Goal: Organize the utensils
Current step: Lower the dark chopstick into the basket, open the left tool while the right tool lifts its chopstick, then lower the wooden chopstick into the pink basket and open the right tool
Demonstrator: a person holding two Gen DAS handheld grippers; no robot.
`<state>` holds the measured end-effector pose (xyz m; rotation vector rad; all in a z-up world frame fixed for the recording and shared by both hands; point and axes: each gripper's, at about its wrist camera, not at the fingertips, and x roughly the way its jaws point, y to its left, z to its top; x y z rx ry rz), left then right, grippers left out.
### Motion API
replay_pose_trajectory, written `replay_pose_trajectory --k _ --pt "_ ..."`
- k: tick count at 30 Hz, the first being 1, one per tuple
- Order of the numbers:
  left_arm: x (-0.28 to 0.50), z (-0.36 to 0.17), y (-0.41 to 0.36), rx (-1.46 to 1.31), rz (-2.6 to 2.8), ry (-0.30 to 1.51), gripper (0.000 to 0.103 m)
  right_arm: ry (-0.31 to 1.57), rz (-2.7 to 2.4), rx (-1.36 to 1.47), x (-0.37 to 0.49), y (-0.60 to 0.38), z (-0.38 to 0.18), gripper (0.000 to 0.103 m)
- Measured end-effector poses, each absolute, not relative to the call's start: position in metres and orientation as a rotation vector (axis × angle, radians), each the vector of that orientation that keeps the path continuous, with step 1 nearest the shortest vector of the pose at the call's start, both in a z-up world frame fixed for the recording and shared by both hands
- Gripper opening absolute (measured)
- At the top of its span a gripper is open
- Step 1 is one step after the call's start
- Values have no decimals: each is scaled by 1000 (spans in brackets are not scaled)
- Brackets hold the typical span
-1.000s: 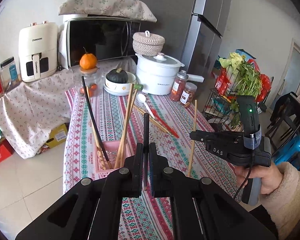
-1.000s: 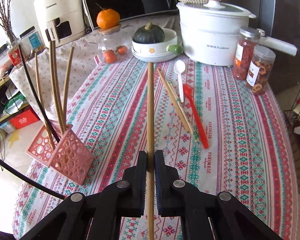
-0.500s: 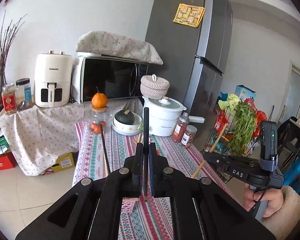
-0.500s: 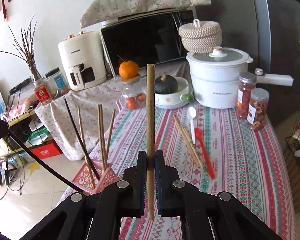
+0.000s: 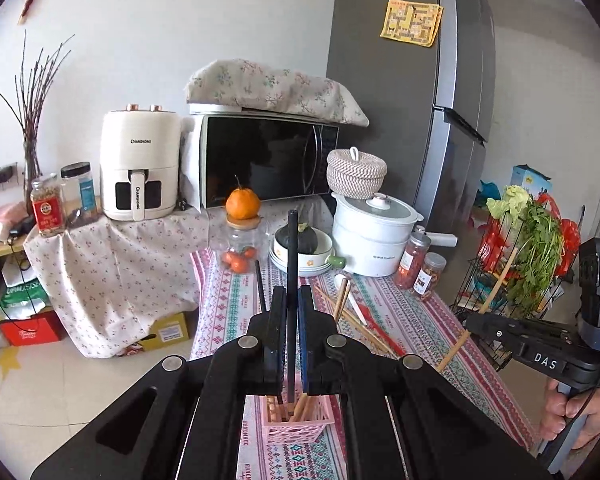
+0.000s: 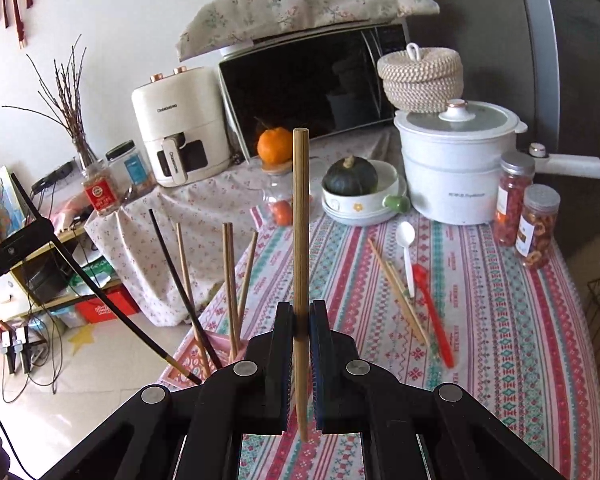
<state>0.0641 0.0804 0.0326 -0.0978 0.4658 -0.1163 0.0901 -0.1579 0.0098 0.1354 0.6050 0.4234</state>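
My left gripper (image 5: 291,296) is shut on a black chopstick (image 5: 292,248), held nearly upright. Its lower end hangs over the mouth of the pink perforated holder (image 5: 300,424), which has several wooden chopsticks and one black one standing in it. My right gripper (image 6: 301,312) is shut on a wooden chopstick (image 6: 300,216), also upright, above the tablecloth and to the right of the holder (image 6: 220,340). In the left wrist view the right gripper (image 5: 470,322) and its chopstick (image 5: 496,292) show at the right. Loose wooden chopsticks (image 6: 396,292), a white spoon (image 6: 407,248) and a red spoon (image 6: 432,312) lie on the table.
At the table's far end stand a white pot (image 6: 456,168), two spice jars (image 6: 536,220), a bowl with a green squash (image 6: 356,196) and a jar topped by an orange (image 6: 274,148). Behind are a microwave (image 5: 268,160) and an air fryer (image 5: 140,168). A vegetable rack (image 5: 528,256) stands to the right.
Both grippers rose and tipped upward, each keeping its chopstick. The left one moved over the pink holder, which now lies right below its fingers.
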Motion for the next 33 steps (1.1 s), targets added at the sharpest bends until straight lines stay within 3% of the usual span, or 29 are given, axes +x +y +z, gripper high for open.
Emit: replay_pose_trajectory --k 16,17,19,20,21,25,30,33 --pt "111 -15 76 -90 -121 628 6 603 467 125 86 -140 12 6" --pt "112 -15 76 -85 -119 632 9 602 470 126 86 -140 12 6" --pt "113 -16 75 -80 -113 639 28 598 476 129 86 -139 13 6" --pt "112 -16 76 -83 -108 637 47 595 480 131 86 -139 14 6" --pt "110 -15 78 -92 -103 631 58 593 484 133 86 -139 15 6" --pt "104 -12 83 -112 -113 649 65 574 497 150 85 -136 20 6" --pt "99 -23 93 -120 -93 730 83 554 518 175 88 -127 27 6" --pt "95 -34 98 -98 -86 776 87 546 528 185 92 -120 29 6"
